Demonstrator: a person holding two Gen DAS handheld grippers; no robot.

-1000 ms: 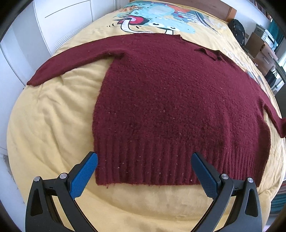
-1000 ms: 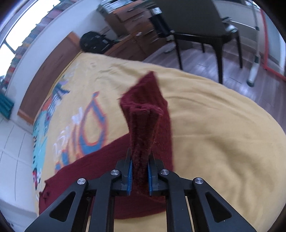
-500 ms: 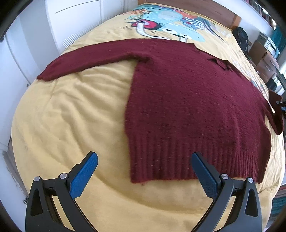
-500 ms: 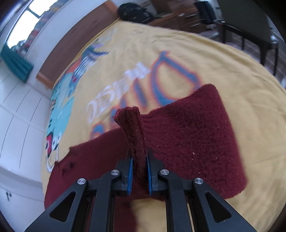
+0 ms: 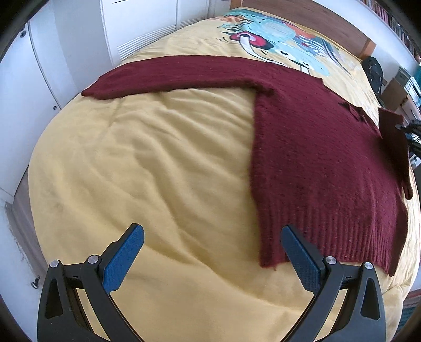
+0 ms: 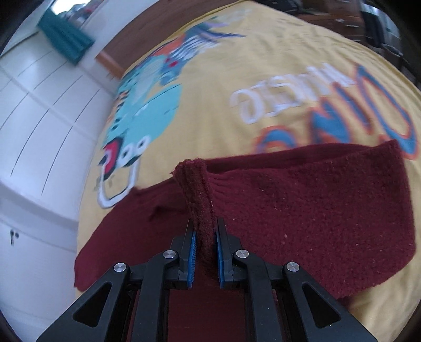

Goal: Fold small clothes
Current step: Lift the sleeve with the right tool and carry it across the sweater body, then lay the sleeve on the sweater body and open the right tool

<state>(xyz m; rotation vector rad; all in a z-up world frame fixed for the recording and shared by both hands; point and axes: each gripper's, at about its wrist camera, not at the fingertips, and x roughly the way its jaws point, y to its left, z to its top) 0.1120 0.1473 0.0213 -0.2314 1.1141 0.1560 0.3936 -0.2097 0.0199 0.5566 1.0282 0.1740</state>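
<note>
The right hand-held gripper [image 6: 204, 252] clenches the maroon sweater's [image 5: 323, 163] sleeve cuff [image 6: 196, 194] above the bed [image 5: 147, 168], while the left hand-held gripper [image 5: 211, 252] hangs released.

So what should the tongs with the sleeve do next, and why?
Probably carry the sleeve further across the sweater body and lay it flat. The right tongs are shut on its cuff, lifted above the body, while the left tongs are open, holding nothing.

Sweater spread on the bed

The sweater [image 5: 323, 163] lies flat on the bedspread [image 5: 158, 171], one sleeve [image 5: 171, 76] stretched left toward the wardrobe [image 5: 65, 47]; the opposite sleeve [image 6: 329, 215] lies folded over its body, headboard [image 5: 302, 15] behind.
</note>
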